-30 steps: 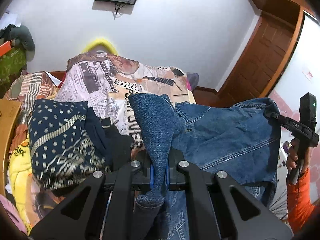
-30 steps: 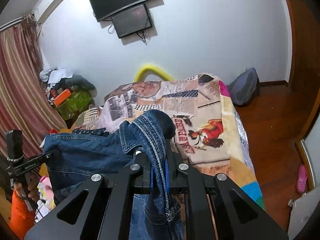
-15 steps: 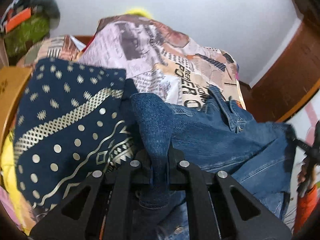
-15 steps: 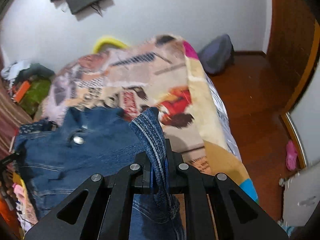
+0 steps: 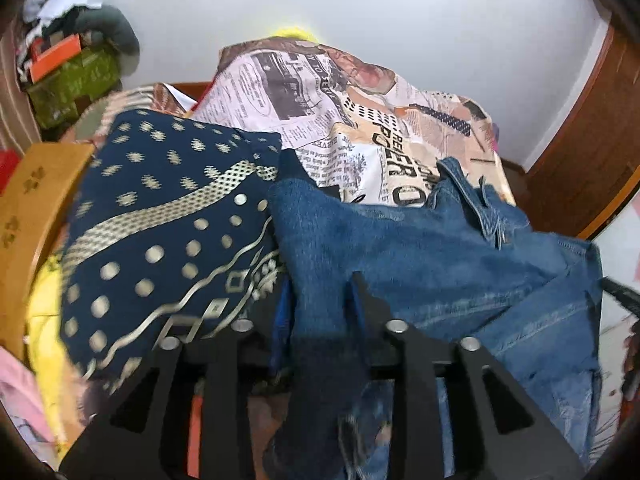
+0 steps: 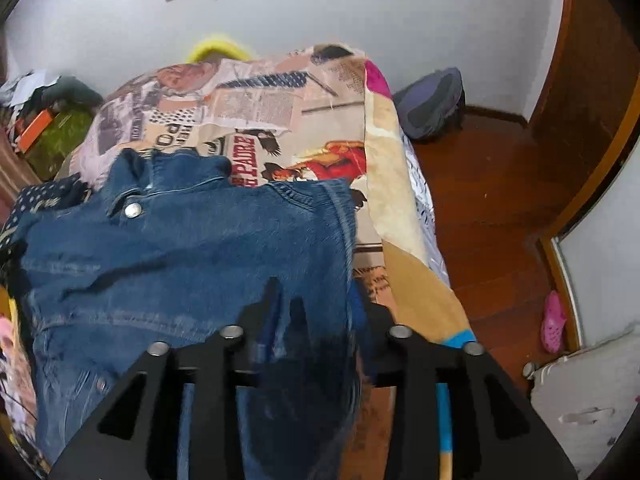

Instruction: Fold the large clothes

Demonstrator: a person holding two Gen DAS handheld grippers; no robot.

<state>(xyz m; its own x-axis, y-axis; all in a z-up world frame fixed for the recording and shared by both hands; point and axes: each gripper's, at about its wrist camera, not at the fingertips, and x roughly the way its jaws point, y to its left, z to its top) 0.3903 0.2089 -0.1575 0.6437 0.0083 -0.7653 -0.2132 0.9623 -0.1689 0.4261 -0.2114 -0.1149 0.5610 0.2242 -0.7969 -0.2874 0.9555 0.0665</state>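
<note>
A blue denim jacket point(image 5: 432, 256) lies spread on the bed with the newspaper-print cover point(image 5: 320, 120), collar toward the far end. My left gripper point(image 5: 320, 312) has opened, and the jacket's left edge drapes loosely over its fingers. In the right wrist view the jacket point(image 6: 180, 248) lies flat with a metal button near the collar. My right gripper point(image 6: 316, 312) is also open, and the jacket's right edge hangs over its fingers.
A navy dotted cloth point(image 5: 160, 232) lies left of the jacket, with yellow fabric point(image 5: 44, 320) and a wooden board point(image 5: 32, 192) beyond. Cluttered boxes point(image 5: 72, 76) stand far left. Right of the bed are a wooden floor point(image 6: 500, 200), a grey bag point(image 6: 432, 104) and a pink shoe point(image 6: 554, 320).
Both grippers lowered the jacket onto the bed, spread it flat, then opened from their pinch on its edges. The cameras tilted down toward the bed.
</note>
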